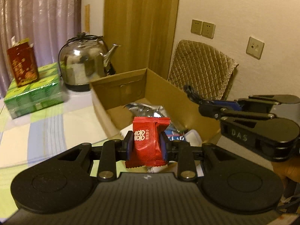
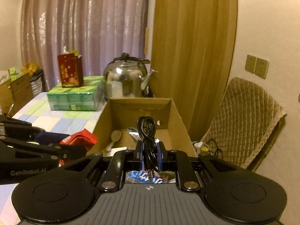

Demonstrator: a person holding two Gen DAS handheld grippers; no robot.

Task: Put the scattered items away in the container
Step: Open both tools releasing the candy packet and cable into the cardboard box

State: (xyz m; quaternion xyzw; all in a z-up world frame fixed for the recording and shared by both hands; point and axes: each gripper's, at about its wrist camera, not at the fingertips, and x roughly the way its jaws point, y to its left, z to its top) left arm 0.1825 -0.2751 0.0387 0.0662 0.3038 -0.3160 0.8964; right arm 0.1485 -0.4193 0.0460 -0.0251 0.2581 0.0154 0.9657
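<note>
Red sachet (image 1: 148,140) with white emblem; coiled black audio cable (image 2: 147,131)

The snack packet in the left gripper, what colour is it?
Red with white print; the snack packet shows best in the left wrist view.

Red packet (image 1: 148,142), black cable (image 2: 148,133), brown box (image 1: 165,88).

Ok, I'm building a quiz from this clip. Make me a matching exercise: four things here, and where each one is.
1. red snack packet
2. black audio cable
3. wooden spoon
4. steel kettle

a. lying inside the cardboard box
b. held in the left gripper
c. on the table behind the box
d. held in the right gripper

Pairs: 1-b, 2-d, 3-a, 4-c
</note>
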